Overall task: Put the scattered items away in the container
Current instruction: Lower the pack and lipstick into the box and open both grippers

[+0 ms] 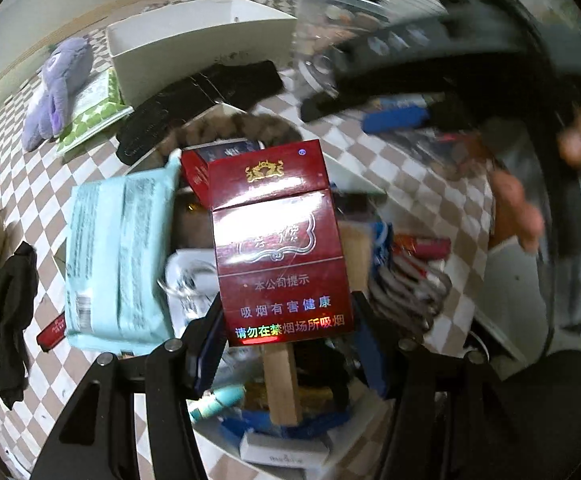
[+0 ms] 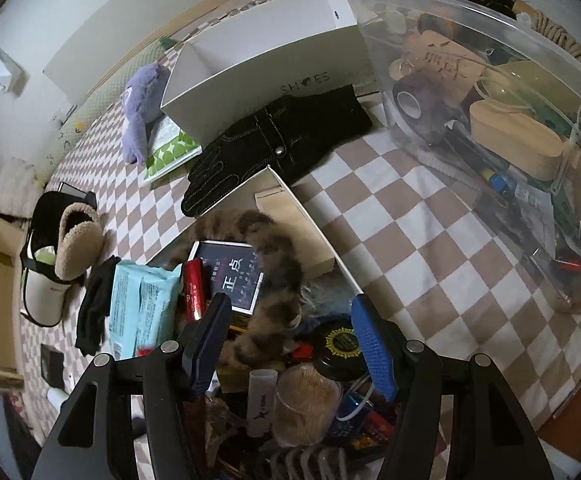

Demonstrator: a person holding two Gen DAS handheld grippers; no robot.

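My left gripper point(image 1: 286, 332) is shut on a red cigarette pack point(image 1: 278, 240) and holds it upright above a white box point(image 1: 354, 176) crammed with small items. A pale blue wipes pack point(image 1: 118, 256) leans at the box's left side. My right gripper point(image 2: 290, 340) is open and empty, hovering over the same box point(image 2: 290, 196), above a furry brown tail point(image 2: 274, 272), a framed dark card point(image 2: 230, 276) and a black round tin point(image 2: 342, 344). The other hand-held gripper point(image 1: 430, 60) shows blurred at the upper right of the left wrist view.
On the checkered cloth point(image 2: 410, 220) lie black gloves point(image 2: 278, 140), an open white shoebox point(image 2: 258, 76), a purple plush toy point(image 2: 142, 112), a green patterned packet point(image 2: 166, 148) and a beige slipper point(image 2: 78, 240). A clear plastic bin point(image 2: 510, 120) full of things stands at the right.
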